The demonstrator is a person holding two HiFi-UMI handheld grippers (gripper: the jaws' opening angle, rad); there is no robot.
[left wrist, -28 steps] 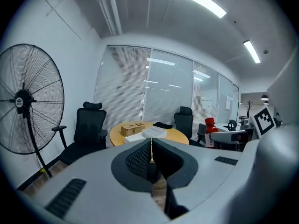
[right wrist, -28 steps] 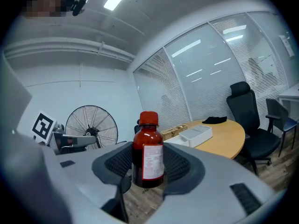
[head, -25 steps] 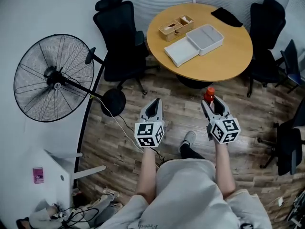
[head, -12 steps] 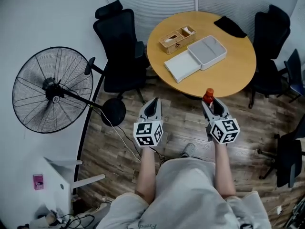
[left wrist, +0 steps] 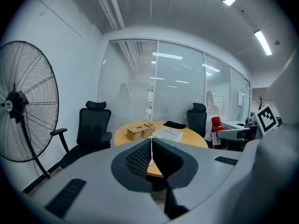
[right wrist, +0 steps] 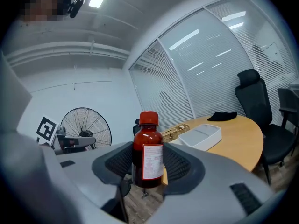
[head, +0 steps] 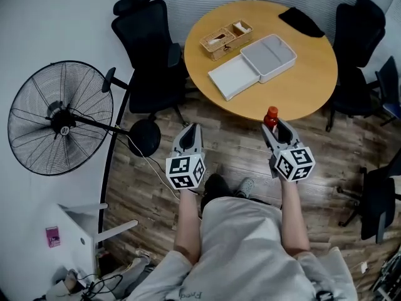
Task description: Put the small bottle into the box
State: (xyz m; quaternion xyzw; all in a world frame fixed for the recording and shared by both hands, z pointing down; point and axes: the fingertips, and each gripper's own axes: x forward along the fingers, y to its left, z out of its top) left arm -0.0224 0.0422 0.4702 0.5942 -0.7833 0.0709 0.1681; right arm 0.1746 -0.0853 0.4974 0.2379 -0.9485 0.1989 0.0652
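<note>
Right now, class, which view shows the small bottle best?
The right gripper view: the small bottle fills the centre, label and red cap clear, clamped by the right gripper. The head view shows only its cap and shoulders; the left gripper view shows it small, far right.

Nothing here gives you clear words or numbers. The small bottle [right wrist: 147, 148] clamped in your right gripper [right wrist: 148, 166] carries a white label [right wrist: 152, 161] with rows of fine print, too small to make out. The cubes on your left gripper [head: 190, 132] and your right gripper bear black-and-white square marker patterns, not letters or digits. A pink sticker [head: 52, 236] sits on the white unit [head: 81, 231] at the lower left of the head view, and its print is too small to read. Dark lettering [head: 190, 294] runs along your shirt [head: 244, 249] at the bottom edge, cut off and not legible.
</note>
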